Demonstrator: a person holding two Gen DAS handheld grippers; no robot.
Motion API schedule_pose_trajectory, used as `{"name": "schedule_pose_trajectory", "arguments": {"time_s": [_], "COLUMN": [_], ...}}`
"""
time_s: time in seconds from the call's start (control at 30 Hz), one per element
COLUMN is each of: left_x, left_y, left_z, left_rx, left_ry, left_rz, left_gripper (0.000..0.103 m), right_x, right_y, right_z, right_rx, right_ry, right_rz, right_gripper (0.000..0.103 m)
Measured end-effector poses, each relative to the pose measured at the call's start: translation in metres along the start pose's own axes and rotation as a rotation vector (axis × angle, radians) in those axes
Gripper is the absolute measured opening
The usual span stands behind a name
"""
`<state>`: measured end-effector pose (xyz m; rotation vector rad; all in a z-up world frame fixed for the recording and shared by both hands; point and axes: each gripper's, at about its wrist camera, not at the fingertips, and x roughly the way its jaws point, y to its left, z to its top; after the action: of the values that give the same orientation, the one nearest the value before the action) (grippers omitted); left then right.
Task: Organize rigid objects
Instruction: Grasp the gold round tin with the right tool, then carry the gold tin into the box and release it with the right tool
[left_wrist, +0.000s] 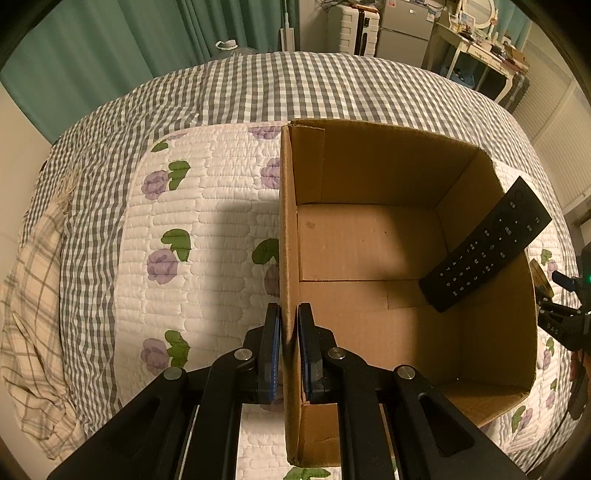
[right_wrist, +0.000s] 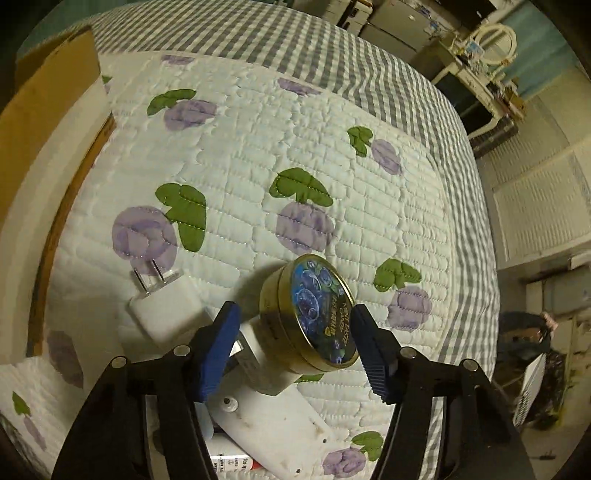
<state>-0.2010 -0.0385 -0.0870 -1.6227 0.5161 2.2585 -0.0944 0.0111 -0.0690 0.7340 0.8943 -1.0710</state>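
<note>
**Tin tilted, grasp not yet made**

Risk: the tin (right_wrist: 308, 314) leans on a white plug (right_wrist: 166, 310) and other white items; uneven pad contact could tip it onto the quilt (right_wrist: 332, 147).

Right gripper (right_wrist: 295, 347): spread wide, straddling the tin, holding nothing.

Left gripper (left_wrist: 288, 354): clenched on the box (left_wrist: 369, 177) wall. A remote (left_wrist: 487, 247) leans inside.

L wrist cam close over box (left_wrist: 369, 240), R cam low over quilt (right_wrist: 332, 110), both share bed
</note>
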Motion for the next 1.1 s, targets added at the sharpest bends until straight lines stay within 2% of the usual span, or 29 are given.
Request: {"name": "schedule_pose_trajectory", "arguments": {"time_s": [0.13, 0.3, 0.4, 0.47, 0.5, 0.53, 0.6, 0.77, 0.83, 0.9, 1.1], "left_x": [0.0, 0.0, 0.0, 0.0, 0.0, 0.0, 0.001, 0.001, 0.001, 0.001, 0.001], "left_y": [0.001, 0.001, 0.001, 0.001, 0.001, 0.001, 0.002, 0.003, 0.003, 0.003, 0.004], "left_z": [0.001, 0.001, 0.001, 0.001, 0.001, 0.001, 0.001, 0.001, 0.001, 0.001, 0.001], "left_rx": [0.001, 0.0, 0.001, 0.0, 0.001, 0.002, 0.001, -0.002, -0.001, -0.001, -0.003], "left_ry": [0.001, -0.001, 0.0, 0.001, 0.0, -0.001, -0.001, 0.001, 0.001, 0.0, 0.001], "left_rz": [-0.001, -0.002, 0.0, 0.001, 0.001, 0.002, 0.0, -0.004, -0.003, -0.004, -0.006], "left_gripper": [0.009, 0.009, 0.009, 0.009, 0.009, 0.009, 0.009, 0.009, 0.009, 0.009, 0.01], "right_x": [0.0, 0.003, 0.001, 0.001, 0.001, 0.001, 0.0, 0.002, 0.007, 0.01, -0.012], "right_y": [-0.004, -0.009, 0.0, 0.007, 0.009, 0.011, 0.009, -0.02, -0.025, -0.027, -0.037], "right_z": [0.0, -0.001, -0.004, -0.005, -0.006, -0.005, -0.004, 0.005, 0.003, 0.0, 0.002], "right_rx": [-0.017, -0.034, -0.102, -0.148, -0.163, -0.18, -0.184, -0.083, -0.084, -0.071, -0.043], "right_ry": [0.002, 0.001, -0.026, -0.042, -0.042, -0.039, -0.046, -0.023, -0.006, 0.013, -0.017], "right_rz": [-0.016, -0.021, -0.075, -0.114, -0.118, -0.124, -0.13, -0.07, -0.098, -0.085, -0.024], "right_gripper": [0.055, 0.055, 0.054, 0.044, 0.032, 0.026, 0.025, 0.025, 0.025, 0.025, 0.025]}}
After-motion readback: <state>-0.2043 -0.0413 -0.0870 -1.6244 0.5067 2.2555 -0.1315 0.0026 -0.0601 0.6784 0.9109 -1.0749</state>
